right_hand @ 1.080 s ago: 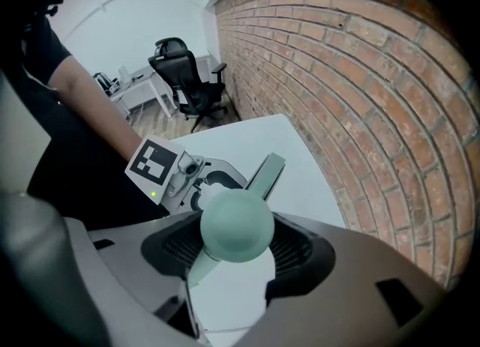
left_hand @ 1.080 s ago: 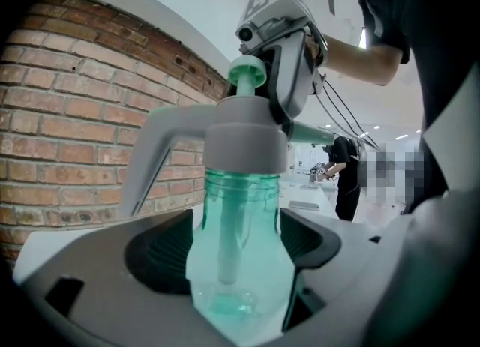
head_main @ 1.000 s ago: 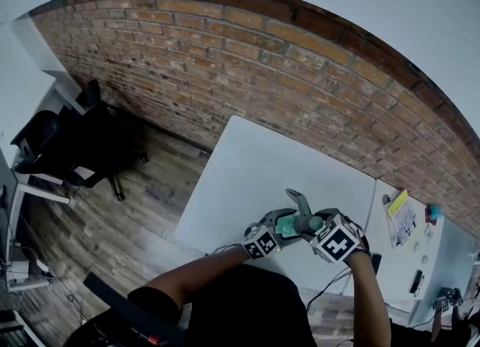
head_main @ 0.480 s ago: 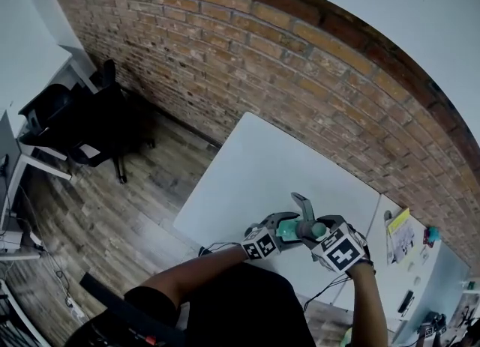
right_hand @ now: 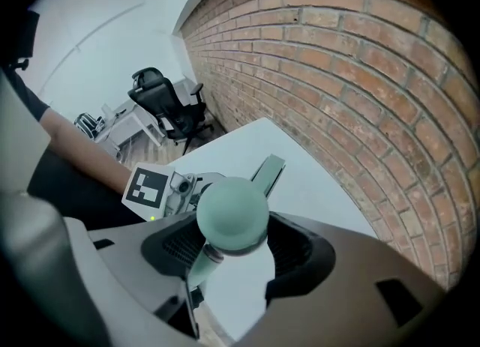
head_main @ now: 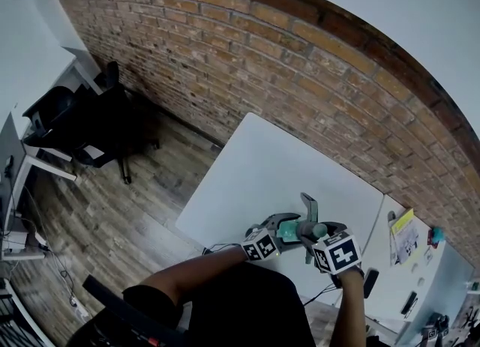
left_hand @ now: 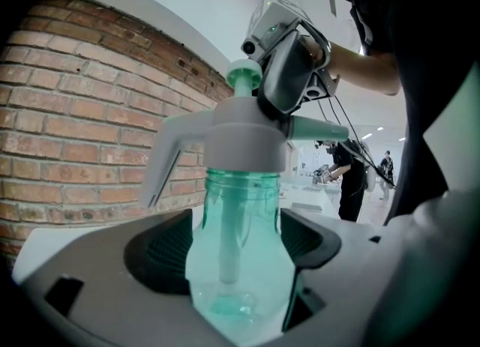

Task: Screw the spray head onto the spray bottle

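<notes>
We find the left gripper point(left_hand: 236, 252) clamped on the green spray bottle point(left_hand: 244, 210), held at the near edge of the white table point(head_main: 255, 166). The right gripper point(right_hand: 232, 244) is closed on the round knob point(right_hand: 232, 214) atop the spray head point(left_hand: 244, 139), which sits on the bottle's neck.

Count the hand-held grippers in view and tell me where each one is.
2. The left hand-held gripper grips the green spray bottle; the right hand-held gripper clamps its spray head from above. No others show.
</notes>
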A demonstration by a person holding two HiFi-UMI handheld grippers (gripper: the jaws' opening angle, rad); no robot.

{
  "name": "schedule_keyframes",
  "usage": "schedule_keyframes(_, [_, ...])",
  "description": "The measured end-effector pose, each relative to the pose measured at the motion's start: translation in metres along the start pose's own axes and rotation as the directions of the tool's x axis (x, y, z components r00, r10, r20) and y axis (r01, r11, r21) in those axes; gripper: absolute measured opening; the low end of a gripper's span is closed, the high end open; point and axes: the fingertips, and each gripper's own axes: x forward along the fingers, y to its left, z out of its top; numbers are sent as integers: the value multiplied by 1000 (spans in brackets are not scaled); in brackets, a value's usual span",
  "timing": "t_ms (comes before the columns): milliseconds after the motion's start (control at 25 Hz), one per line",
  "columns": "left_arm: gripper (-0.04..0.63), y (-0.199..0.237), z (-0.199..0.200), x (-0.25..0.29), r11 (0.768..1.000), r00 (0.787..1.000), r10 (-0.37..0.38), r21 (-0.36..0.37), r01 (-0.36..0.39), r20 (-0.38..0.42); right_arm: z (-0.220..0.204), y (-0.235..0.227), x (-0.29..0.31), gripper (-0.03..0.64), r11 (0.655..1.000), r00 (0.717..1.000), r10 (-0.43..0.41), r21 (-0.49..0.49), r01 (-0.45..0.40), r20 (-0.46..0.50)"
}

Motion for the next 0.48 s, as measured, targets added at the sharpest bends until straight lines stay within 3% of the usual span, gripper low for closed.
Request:
schedule_keyframes(240, [359,1,-1,2,1000,1000,5,0,-5,2,-1,-2,-10,259,996,1000,13,-86,-12,17])
schedule_keyframes(360, [359,1,-1,1,1000,1000,10,-3,-10,-4,5,-3,-25,259,980,1000,13,-200,-10,15])
schedule_keyframes(480, [359,1,-2,1,1000,1000,10,-6,-10,-6,9,-3,-40,259,937,999,40,-347,-43,-17])
